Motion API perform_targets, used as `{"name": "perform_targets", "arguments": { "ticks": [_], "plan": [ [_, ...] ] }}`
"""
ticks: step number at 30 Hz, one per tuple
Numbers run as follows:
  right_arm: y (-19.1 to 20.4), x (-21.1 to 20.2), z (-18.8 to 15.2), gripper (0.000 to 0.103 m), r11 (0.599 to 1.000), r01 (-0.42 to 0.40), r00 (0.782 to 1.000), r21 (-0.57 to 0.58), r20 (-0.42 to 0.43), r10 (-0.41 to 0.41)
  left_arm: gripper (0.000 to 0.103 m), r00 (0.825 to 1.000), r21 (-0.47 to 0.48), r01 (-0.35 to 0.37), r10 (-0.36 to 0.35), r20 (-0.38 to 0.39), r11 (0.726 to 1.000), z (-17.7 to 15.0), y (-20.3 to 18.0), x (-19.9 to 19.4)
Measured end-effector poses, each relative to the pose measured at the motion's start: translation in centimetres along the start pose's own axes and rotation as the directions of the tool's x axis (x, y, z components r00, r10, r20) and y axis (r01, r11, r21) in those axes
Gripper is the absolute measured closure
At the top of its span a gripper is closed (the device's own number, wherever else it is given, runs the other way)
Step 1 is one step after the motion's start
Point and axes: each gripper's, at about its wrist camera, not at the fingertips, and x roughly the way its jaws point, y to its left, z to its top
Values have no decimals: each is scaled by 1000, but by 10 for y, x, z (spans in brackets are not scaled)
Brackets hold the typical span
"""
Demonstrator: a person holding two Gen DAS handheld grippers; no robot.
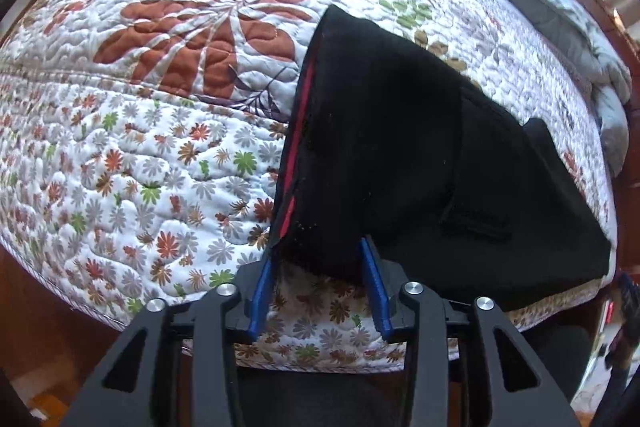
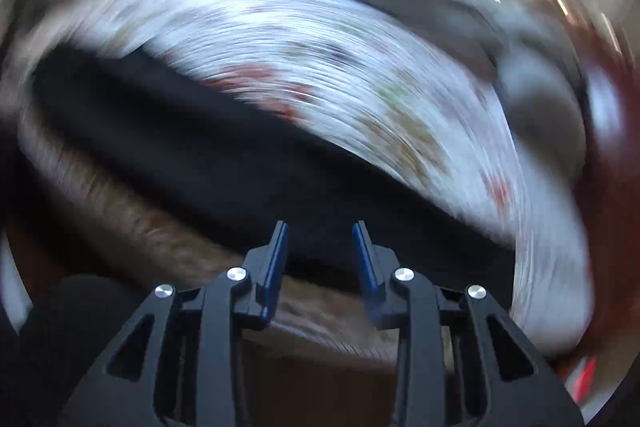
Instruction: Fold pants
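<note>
Bed: flowered quilt [image 1: 168, 131] under everything.
Pants [image 1: 400, 147]: black, near the quilt's front edge, stretching away from it.
Left gripper [image 1: 320, 251]: jaws partly apart around the hem.
Right gripper [image 2: 320, 231]: jaws partly apart, holding nothing, pants just ahead.

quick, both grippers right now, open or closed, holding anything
Left gripper: open, the black pants' edge between its fingers, not clamped.
Right gripper: open, holding nothing; view blurred.

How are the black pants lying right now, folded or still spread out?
Folded. The black pants lie on the floral quilt as a compact doubled-over bundle with layered edges, near the bed's edge. How neat the fold is, I cannot tell.
</note>
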Motion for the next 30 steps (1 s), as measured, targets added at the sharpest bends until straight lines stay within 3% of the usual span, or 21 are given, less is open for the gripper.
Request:
{"name": "perform_targets", "arguments": {
  "ticks": [1, 3, 6, 7, 9, 14, 21, 24, 25, 30],
  "plan": [
    [32, 0, 11, 71, 991, 27, 1000, -133, 17, -25, 51, 1000, -4, 0, 0, 4, 1000, -2, 0, 0],
    [105, -1, 31, 71, 919, 65, 996, -389, 80, -36, 46, 1000, 2, -9, 9, 8, 1000, -6, -2, 0],
    [183, 4, 53, 72, 823, 82, 988, -563, 154, 7, 42, 1000, 9, -24, 23, 13, 1000, -9, -7, 1],
    [208, 9, 55, 75, 779, 121, 981, -615, 194, 1, 42, 999, 6, -29, 29, 15, 1000, -9, -9, 2],
    [233, 15, 58, 79, 738, 144, 977, -660, 215, 2, 41, 999, 3, -36, 36, 24, 999, -9, -12, 2],
    [271, 24, 74, 79, 716, 129, 973, -686, 227, 43, 42, 999, -9, -37, 37, 34, 999, -11, -16, 2],
    [282, 56, 84, 75, 698, 98, 983, -709, 179, 44, 55, 1000, -58, -16, 18, 23, 998, -11, -5, 3],
    [286, 52, 87, 81, 699, 91, 986, -710, 161, 35, 64, 1000, -69, -17, 18, 15, 997, -8, -1, 3],
    [286, 52, 88, 99, 706, 82, 987, -704, 153, 38, 69, 1000, -74, -13, 14, 14, 997, -7, -1, 3],
    [280, 33, 94, 99, 730, 66, 984, -680, 165, 65, 81, 1000, -88, 4, -3, 7, 996, -2, 7, -6]
  ]
}}
